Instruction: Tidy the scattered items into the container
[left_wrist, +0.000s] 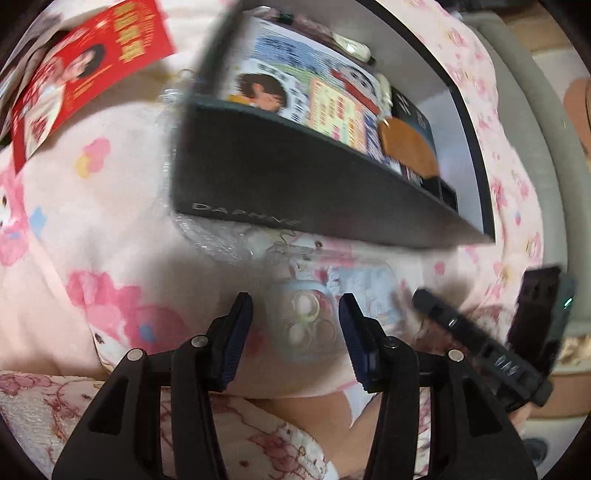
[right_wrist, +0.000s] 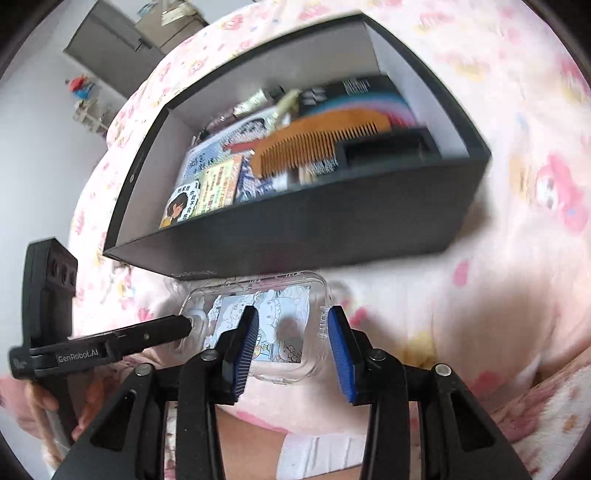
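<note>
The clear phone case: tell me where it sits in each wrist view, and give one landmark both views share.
Left wrist: the clear phone case lies low in the centre, between the open left gripper fingers, on the pink blanket.
Right wrist: lower centre, just below the box, between the open right gripper fingers.
Shared landmark: the black box, right behind the case in both views.

Both black two-finger grippers with blue ribbed pads point forward side by side, the left gripper (left_wrist: 295, 314) and the right gripper (right_wrist: 291, 328) each with jaws spread apart, gripping nothing.
</note>
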